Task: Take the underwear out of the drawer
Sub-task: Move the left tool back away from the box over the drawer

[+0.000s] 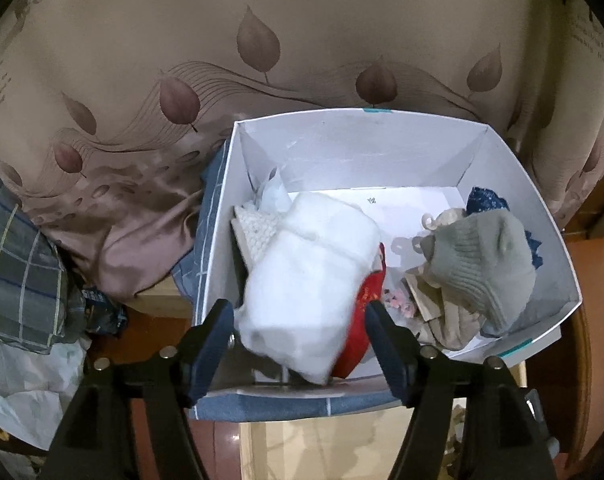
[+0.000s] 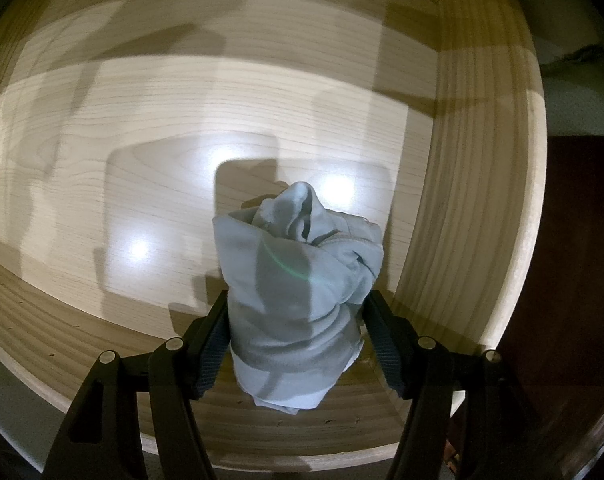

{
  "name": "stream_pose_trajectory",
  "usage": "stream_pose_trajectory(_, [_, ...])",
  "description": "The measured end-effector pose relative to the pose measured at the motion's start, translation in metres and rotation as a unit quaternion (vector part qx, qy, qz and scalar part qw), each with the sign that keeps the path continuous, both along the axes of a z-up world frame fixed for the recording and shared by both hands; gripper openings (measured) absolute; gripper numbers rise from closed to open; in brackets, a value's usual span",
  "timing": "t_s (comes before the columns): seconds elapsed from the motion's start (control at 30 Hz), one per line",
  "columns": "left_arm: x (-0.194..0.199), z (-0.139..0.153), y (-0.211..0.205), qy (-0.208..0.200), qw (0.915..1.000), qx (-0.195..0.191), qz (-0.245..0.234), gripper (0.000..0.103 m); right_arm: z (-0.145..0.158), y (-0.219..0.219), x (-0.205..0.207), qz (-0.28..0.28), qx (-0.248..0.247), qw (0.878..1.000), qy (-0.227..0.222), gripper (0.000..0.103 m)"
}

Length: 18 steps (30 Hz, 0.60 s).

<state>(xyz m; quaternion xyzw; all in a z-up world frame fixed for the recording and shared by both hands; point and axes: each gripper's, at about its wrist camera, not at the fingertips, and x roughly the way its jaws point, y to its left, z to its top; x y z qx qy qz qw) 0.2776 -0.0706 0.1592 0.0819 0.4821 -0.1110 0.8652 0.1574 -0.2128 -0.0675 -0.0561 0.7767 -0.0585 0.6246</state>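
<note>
Right gripper clamped on a grey bundle of underwear, low over the drawer floor, near its right wall; lift-out pending. Left gripper spread, pads clear of a white bundle dropping into the box.

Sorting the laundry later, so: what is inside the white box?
In the white box: a white folded garment, a red item partly under it, a grey knit sock, beige cloth, dark blue lace. Whatever lies beneath them is hidden.
</note>
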Motion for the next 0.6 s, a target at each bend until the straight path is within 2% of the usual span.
stream_pose_trajectory(0.17, [-0.012,0.015,0.007,-0.010,0.9998,-0.015,-0.002,0.071,0.000,0.000,0.000,0.000,0.000,1.000,0.000,0.061])
stream_pose_trajectory(0.43, [-0.054,0.042,0.027,-0.049,0.9986,0.003,-0.020,0.071,0.000,0.000,0.000,0.001,0.000,1.000,0.000,0.062])
stream_pose_trajectory(0.6, [-0.086,0.039,0.051,-0.057,0.9983,-0.012,-0.003,0.071,0.001,-0.001,0.000,0.002,0.000,1.000,-0.001,0.062])
